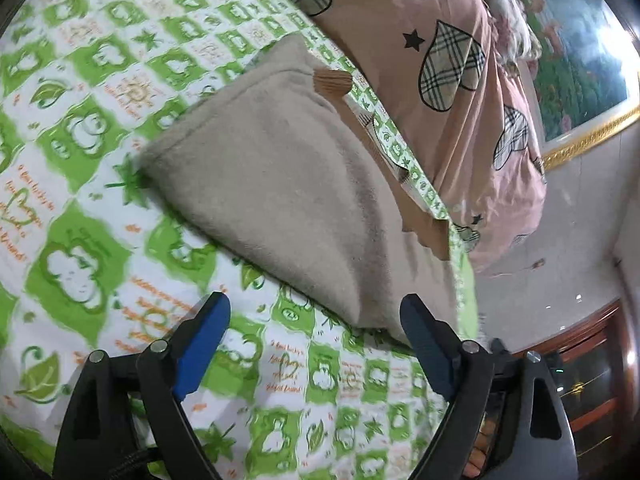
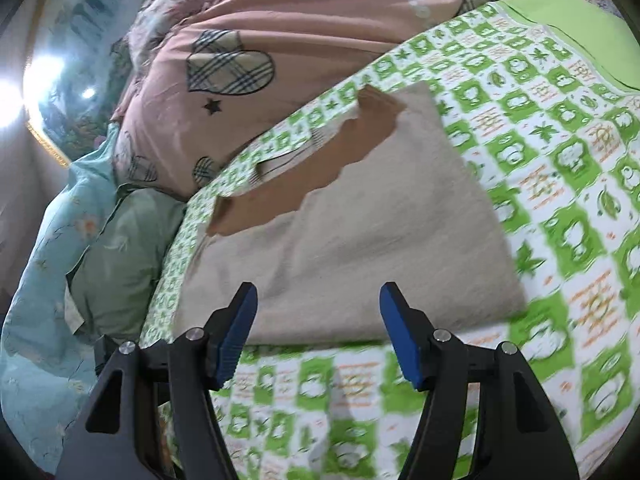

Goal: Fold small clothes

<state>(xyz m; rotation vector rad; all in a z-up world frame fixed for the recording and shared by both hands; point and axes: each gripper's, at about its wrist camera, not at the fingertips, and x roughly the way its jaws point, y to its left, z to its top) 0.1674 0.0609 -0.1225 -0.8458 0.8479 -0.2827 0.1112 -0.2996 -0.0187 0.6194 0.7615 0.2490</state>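
A small beige fleece garment (image 1: 280, 184) lies folded into a flat rectangle on a green-and-white patterned bed sheet (image 1: 80, 160). An orange-brown part (image 1: 424, 216) sticks out at its far edge. My left gripper (image 1: 316, 316) is open and empty, just in front of the garment's near corner. In the right wrist view the same garment (image 2: 360, 248) lies ahead with the orange-brown part (image 2: 304, 176) beyond it. My right gripper (image 2: 318, 304) is open and empty, its fingertips over the garment's near edge.
A pink quilt (image 1: 420, 40) with plaid hearts is heaped behind the garment; it also shows in the right wrist view (image 2: 280, 40). A pale teal pillow and blanket (image 2: 100, 240) lie at the left. A framed picture (image 1: 580, 60) and wooden furniture (image 1: 592, 380) stand beyond the bed.
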